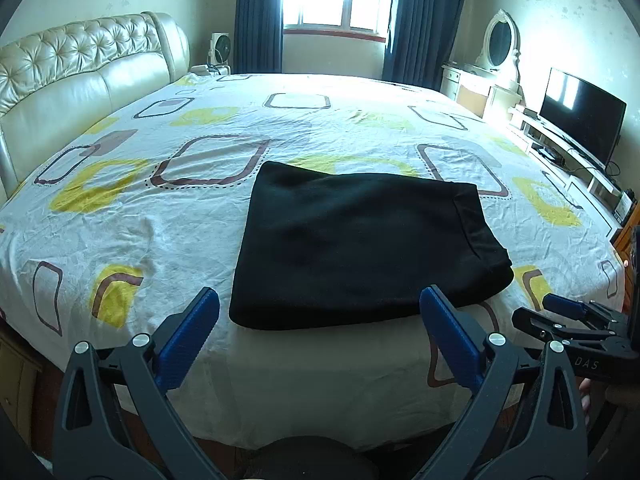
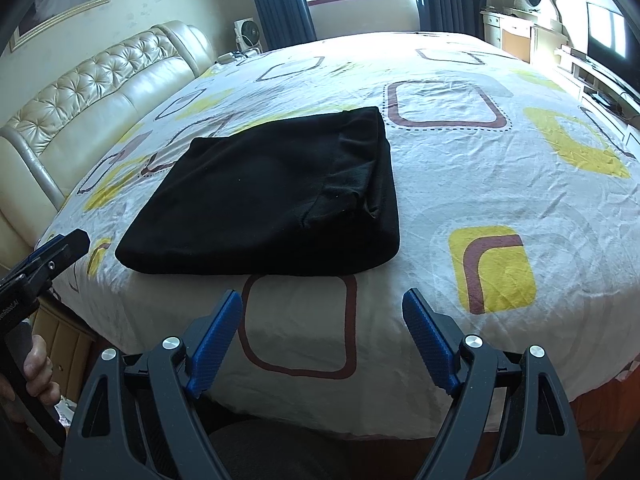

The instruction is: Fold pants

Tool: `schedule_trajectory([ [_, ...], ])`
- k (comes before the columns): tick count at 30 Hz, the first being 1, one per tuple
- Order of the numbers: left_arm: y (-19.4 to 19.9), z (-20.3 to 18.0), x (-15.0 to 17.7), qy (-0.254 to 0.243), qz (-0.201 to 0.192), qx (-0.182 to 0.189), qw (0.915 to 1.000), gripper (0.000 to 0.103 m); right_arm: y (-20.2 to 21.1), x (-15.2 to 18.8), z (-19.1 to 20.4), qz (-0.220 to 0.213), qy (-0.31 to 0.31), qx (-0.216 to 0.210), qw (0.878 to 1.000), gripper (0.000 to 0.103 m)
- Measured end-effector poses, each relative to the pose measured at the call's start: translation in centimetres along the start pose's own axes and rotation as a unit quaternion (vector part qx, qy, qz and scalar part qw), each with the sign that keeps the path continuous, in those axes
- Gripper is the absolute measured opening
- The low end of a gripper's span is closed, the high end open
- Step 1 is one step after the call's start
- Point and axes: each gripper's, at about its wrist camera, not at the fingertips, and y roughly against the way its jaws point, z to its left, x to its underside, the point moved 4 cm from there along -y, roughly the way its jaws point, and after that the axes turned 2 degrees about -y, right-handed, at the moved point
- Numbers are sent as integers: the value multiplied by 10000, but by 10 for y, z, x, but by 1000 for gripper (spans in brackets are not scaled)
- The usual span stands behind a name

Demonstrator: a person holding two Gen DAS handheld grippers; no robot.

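Observation:
Black pants (image 1: 360, 248) lie folded into a flat rectangle on the bed, near its front edge; in the right wrist view the pants (image 2: 272, 200) sit left of centre, waistband end to the right. My left gripper (image 1: 320, 300) hovers in front of the bundle's near edge, open, nothing between its blue pads. My right gripper (image 2: 322, 304) is held before the bed's edge, to the right of the bundle, open and empty as well. Each gripper shows at the side of the other's view: the right one (image 1: 560, 308), the left one (image 2: 60, 248).
The bed sheet (image 1: 160, 220) is white with yellow and brown squares. A cream tufted headboard (image 1: 80, 64) runs along the left. A dresser with an oval mirror (image 1: 500, 44) and a TV (image 1: 580, 120) stand at the right. A hand (image 2: 38, 368) grips the left handle.

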Motion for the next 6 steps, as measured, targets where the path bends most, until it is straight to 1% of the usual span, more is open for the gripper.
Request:
schedule_trajectory([
  [3, -5, 1, -1, 35, 159, 48, 9999, 100, 0, -2, -4, 0, -78, 4, 10000, 81],
  [6, -12, 8, -1, 139, 309, -14, 9994, 100, -1, -2, -9, 17, -160, 13, 9999, 81],
])
